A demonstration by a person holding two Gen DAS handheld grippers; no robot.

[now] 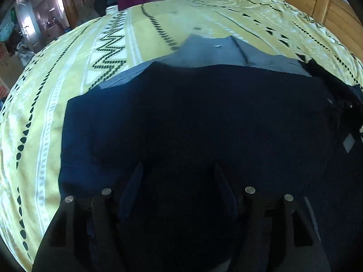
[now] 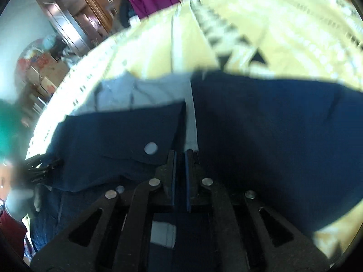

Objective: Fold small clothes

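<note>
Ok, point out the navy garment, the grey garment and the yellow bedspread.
navy garment (image 1: pixel 204 117): left wrist view, middle of its flat top.
grey garment (image 1: pixel 217 52): left wrist view, panel near the button.
yellow bedspread (image 1: pixel 74 63): left wrist view, bare patterned area.

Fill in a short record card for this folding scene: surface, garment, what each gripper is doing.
surface: yellow patterned bedspread
garment: navy garment with grey lining, spread on the bedspread
left gripper: open, fingers apart over the navy fabric
right gripper: shut on the garment's edge
</note>
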